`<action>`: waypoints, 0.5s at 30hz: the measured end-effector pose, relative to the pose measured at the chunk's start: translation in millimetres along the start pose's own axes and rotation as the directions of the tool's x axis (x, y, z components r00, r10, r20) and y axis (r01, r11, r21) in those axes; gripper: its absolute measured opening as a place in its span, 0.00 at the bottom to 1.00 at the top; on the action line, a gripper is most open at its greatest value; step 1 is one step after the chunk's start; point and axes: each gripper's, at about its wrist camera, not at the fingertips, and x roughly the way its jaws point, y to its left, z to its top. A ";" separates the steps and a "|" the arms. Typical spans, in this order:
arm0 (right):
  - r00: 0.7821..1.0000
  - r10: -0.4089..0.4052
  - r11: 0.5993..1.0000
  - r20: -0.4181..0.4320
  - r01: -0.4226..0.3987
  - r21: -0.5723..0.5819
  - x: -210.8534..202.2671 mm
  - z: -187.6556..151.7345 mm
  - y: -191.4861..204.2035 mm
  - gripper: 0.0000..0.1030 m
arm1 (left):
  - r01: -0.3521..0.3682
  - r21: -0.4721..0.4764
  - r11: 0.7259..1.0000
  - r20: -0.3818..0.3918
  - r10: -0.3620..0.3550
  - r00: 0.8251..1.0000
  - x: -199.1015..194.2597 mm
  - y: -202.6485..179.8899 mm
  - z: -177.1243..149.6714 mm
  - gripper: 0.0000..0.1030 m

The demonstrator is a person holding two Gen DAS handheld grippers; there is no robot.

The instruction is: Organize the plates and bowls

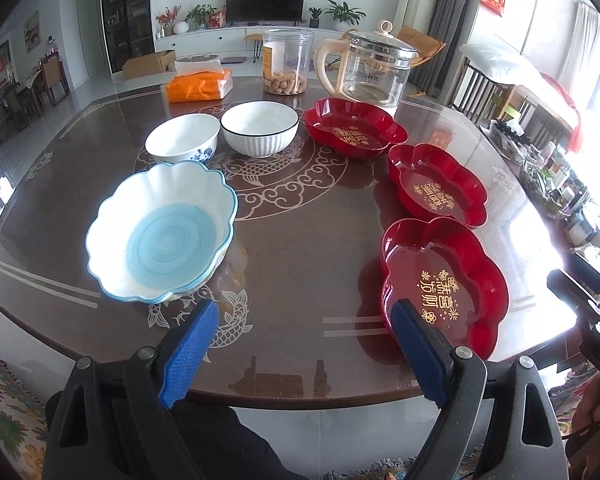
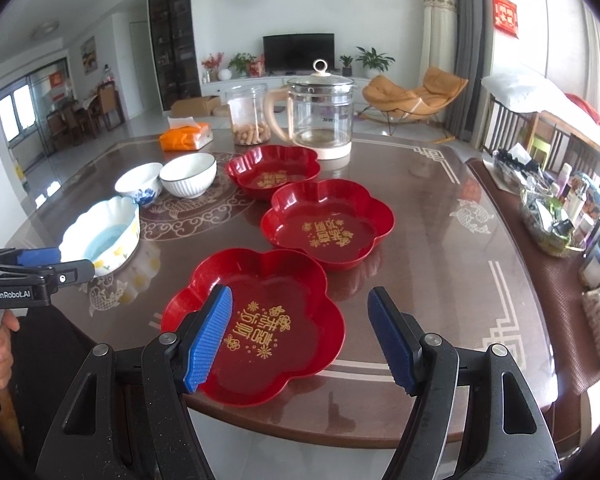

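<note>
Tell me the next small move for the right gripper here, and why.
Probably ease the right gripper forward and down so its open jaws straddle the rim of the nearest red plate. Both grippers are empty, this plate lies right under the right one, and two matching red plates sit separately behind it, ready to be stacked.

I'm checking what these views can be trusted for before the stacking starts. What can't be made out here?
- Near plate, right wrist view: its near-left rim is hidden behind the right gripper finger.
- Scalloped bowl, right wrist view: its near side is covered by the left gripper.
- Gold lettering on the far plate: too small to read in either view.
- Clutter on the side table: overexposed and too small to identify.
</note>
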 end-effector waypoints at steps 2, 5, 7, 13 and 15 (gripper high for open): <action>1.000 -0.001 1.000 -0.013 0.001 0.002 2.8 -2.1 -1.8 0.72 | 0.007 -0.001 1.000 -0.007 -0.007 1.000 2.1 -0.5 -0.5 0.85; 0.999 -0.003 1.000 -0.035 0.003 0.012 9.6 -6.4 -5.8 0.72 | 0.013 -0.001 1.000 -0.021 -0.013 1.000 7.9 -1.7 -1.1 0.85; 0.999 0.002 1.000 -0.050 -0.001 0.020 13.4 -9.0 -9.0 0.72 | 0.018 0.005 1.000 -0.040 -0.018 0.999 13.7 -3.5 0.7 0.85; 0.998 0.006 1.000 -0.062 -0.005 0.021 19.9 -4.7 -28.2 0.72 | 0.036 0.012 0.999 -0.053 -0.036 0.998 18.7 -2.7 23.3 0.85; 0.997 -0.005 1.000 -0.071 0.006 0.018 24.7 0.0 -37.4 0.72 | 0.041 0.006 0.999 -0.051 -0.040 0.998 21.2 0.1 33.9 0.85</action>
